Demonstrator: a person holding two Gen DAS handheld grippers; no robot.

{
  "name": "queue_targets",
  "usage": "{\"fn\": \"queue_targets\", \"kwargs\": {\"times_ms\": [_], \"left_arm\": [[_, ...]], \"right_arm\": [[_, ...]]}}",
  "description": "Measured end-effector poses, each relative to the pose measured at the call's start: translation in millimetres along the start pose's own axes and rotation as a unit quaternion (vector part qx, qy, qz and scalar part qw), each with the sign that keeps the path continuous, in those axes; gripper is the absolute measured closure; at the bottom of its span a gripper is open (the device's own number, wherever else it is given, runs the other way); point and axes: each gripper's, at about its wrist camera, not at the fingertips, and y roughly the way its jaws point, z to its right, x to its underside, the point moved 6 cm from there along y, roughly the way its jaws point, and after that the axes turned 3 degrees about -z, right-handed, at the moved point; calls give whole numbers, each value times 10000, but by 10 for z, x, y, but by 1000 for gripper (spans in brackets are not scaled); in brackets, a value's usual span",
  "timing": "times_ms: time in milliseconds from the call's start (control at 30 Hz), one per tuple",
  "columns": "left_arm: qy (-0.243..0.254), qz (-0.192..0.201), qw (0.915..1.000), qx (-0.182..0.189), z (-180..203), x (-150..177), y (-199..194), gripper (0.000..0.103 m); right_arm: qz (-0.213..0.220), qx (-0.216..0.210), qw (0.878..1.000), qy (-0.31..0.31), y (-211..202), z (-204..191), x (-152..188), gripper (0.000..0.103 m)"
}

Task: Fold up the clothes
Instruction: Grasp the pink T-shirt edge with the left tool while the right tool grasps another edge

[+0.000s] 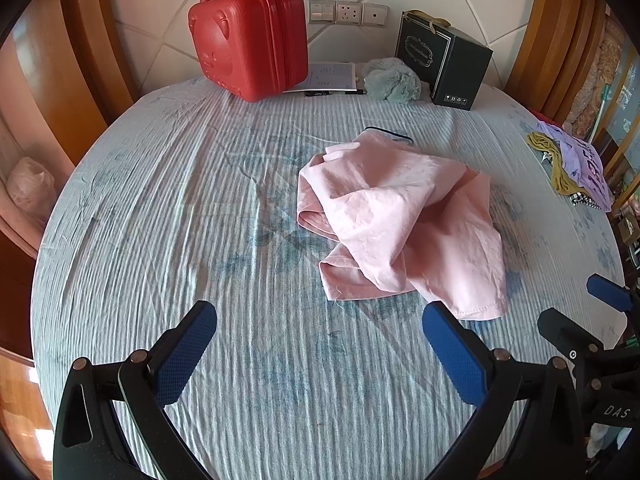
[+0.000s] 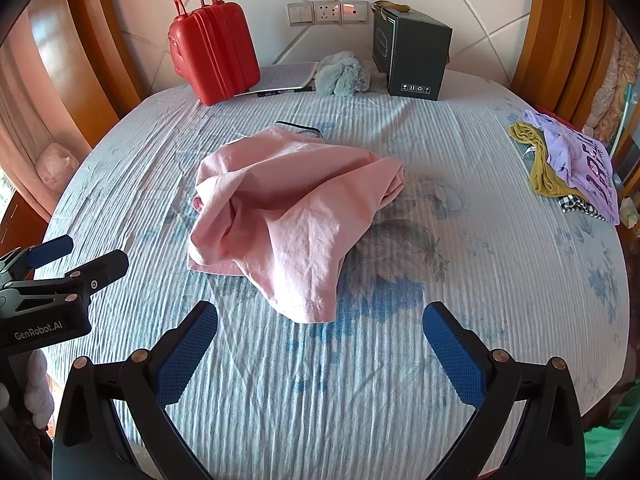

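We hover over the bed (image 1: 160,208), covered in a striped blue sheet. Pink garment (image 1: 400,224) lies crumpled mid-bed, layers twisted over each other, nothing folded yet. Left gripper (image 1: 320,356) and right gripper (image 2: 320,354) are both spread wide, holding nothing, short of the near hem. Our call: pinch one layer only at two near corners, lift, shake flat, spread. Then fold. Avoid snagging the sheet under the hem.
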Motion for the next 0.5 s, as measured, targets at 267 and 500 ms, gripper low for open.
{"fn": "queue_targets", "kwargs": {"times_ms": [267,500], "left_arm": [[249,-3,9995,178,34,-82,241,0],[856,-180,9946,559,252,-264,866,18]], "right_arm": [[-72,-209,9998,20,161,13,-42,0],[-359,-341,9987,100,567,42,-121,2]]}}
